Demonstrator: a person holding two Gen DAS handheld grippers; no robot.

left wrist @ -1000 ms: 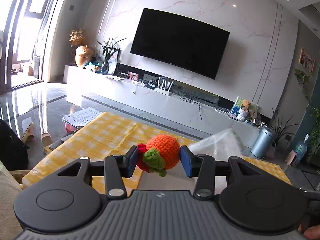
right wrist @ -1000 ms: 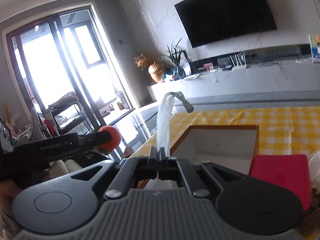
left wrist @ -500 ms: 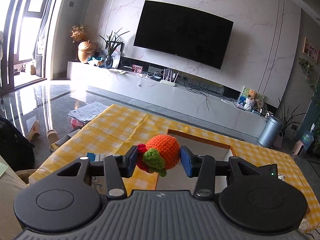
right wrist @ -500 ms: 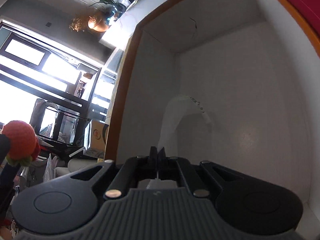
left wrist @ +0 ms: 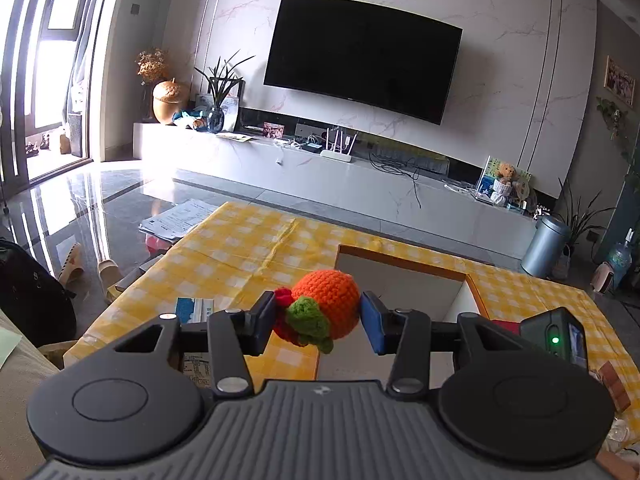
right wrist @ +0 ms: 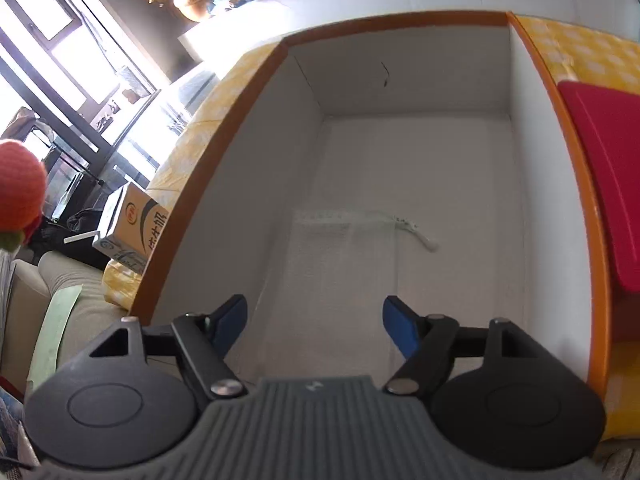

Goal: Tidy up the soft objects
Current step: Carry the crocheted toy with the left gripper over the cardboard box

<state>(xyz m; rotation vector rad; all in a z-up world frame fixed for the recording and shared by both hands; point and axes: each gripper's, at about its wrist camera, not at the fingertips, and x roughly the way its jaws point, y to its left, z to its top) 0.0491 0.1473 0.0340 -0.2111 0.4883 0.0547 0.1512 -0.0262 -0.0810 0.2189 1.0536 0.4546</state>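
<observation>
My left gripper (left wrist: 318,320) is shut on a crocheted orange toy (left wrist: 324,304) with green and red parts, held above the near left edge of the open box (left wrist: 400,276). The toy also shows at the left edge of the right wrist view (right wrist: 18,188). My right gripper (right wrist: 314,326) is open and empty, pointing down into the white box with an orange rim (right wrist: 224,128). A white mesh pouch (right wrist: 352,236) with a drawstring lies flat on the box floor, ahead of the fingertips.
The box stands on a table with a yellow checked cloth (left wrist: 240,256). A red lid or pad (right wrist: 604,168) lies right of the box. A carton (right wrist: 132,228) sits left of it. A black device (left wrist: 556,336) with a green light is at right.
My right gripper tipped down into the box, opened and let go of the white mesh pouch, which now lies on the box floor. My left gripper kept hold of the toy.
</observation>
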